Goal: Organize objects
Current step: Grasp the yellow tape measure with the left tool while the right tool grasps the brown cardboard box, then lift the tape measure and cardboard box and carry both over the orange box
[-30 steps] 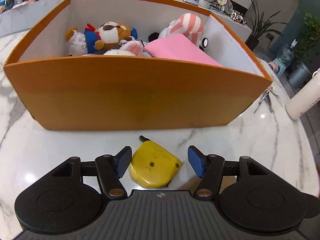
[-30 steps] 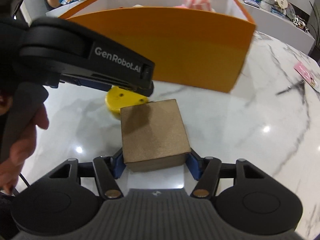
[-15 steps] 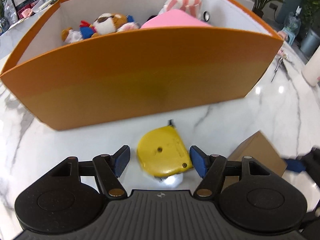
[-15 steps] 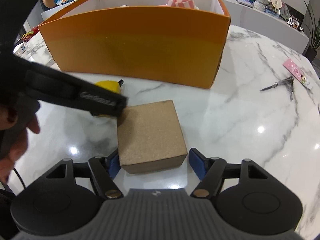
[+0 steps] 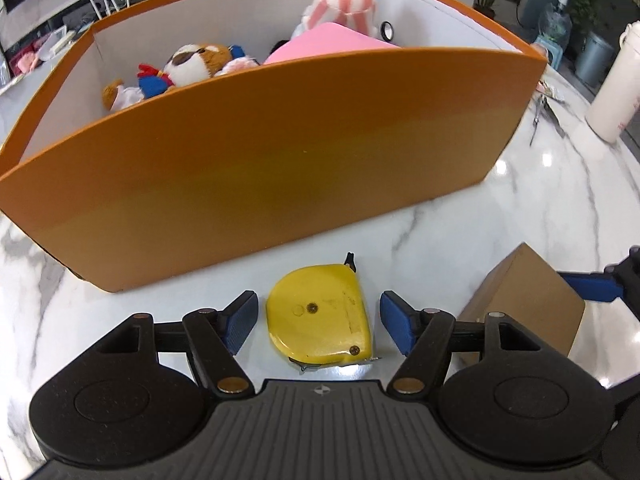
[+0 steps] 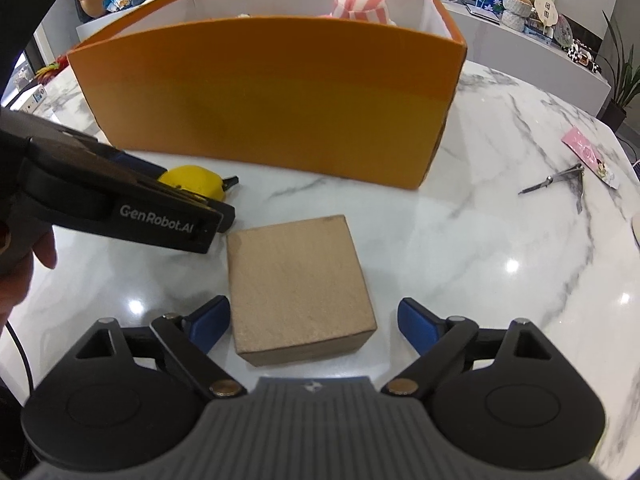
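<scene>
A yellow tape measure (image 5: pixel 320 320) lies flat on the marble table, just in front of the orange storage box (image 5: pixel 280 168). My left gripper (image 5: pixel 318 318) straddles it, open, with a gap at each blue pad. To its right a brown cardboard box (image 6: pixel 296 280) stands on the table between the jaws of my right gripper (image 6: pixel 314 316), which are opening; neither pad presses on it. The right wrist view also shows the tape measure (image 6: pixel 196 178), partly hidden behind the left gripper's black housing (image 6: pixel 152 216). The cardboard box (image 5: pixel 520 304) shows at the left view's right edge.
Inside the orange box (image 6: pixel 260 100) lie plush toys (image 5: pixel 192 64), a pink flat item (image 5: pixel 328 42) and a striped plush (image 5: pixel 344 0). Scissors (image 6: pixel 556 180) and a pink packet (image 6: pixel 588 156) lie at the right. A white bottle (image 5: pixel 612 96) stands far right. A hand (image 6: pixel 24 264) holds the left gripper.
The right jaws have let go of the cardboard box and spread apart. The left gripper has rolled, and its jaws have widened slightly around the tape measure.
</scene>
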Available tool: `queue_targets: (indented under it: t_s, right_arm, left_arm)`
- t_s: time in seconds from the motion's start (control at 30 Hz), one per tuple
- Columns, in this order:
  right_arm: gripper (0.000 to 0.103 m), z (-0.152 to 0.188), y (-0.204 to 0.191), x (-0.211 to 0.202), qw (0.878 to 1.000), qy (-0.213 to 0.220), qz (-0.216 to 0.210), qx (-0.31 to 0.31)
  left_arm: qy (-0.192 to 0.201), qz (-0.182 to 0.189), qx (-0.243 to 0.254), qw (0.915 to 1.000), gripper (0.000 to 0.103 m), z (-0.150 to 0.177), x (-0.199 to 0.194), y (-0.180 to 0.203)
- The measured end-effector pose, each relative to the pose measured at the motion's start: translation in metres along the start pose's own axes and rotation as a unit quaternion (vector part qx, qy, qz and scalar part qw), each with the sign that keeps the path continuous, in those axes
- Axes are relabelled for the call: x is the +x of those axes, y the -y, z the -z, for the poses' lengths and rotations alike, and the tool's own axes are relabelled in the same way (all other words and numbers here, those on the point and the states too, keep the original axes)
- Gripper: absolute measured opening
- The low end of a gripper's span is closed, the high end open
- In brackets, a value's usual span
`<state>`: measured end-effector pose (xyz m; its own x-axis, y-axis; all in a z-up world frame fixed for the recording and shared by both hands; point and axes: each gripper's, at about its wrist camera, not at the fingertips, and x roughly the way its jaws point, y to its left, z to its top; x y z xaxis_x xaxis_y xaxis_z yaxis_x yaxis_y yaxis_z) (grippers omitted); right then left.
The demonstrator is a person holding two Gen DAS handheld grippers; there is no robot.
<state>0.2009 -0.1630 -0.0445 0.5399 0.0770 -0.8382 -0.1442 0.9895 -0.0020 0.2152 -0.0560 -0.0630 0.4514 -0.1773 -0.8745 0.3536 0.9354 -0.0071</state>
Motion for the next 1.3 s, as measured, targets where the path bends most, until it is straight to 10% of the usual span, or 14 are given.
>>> queue_targets:
  t_s: [0.3, 0.47, 1.3]
  right_arm:
    - [0.087, -0.003, 0.003, 0.004, 1.000, 0.003, 0.000, 0.010]
    - [0.061, -0.004, 0.002, 0.001, 1.000, 0.017, -0.009, 0.007]
    - [0.061, -0.010, 0.001, -0.029, 0.999, 0.046, -0.017, 0.018]
  left_arm:
    - [-0.019, -0.003, -0.026, 0.9995, 0.059, -0.001, -0.006, 0.000]
    - [-0.023, -0.001, -0.030, 0.9993, 0.059, -0.001, -0.006, 0.000]
    - [0.041, -0.025, -0.009, 0.9988, 0.059, 0.003, -0.060, 0.006]
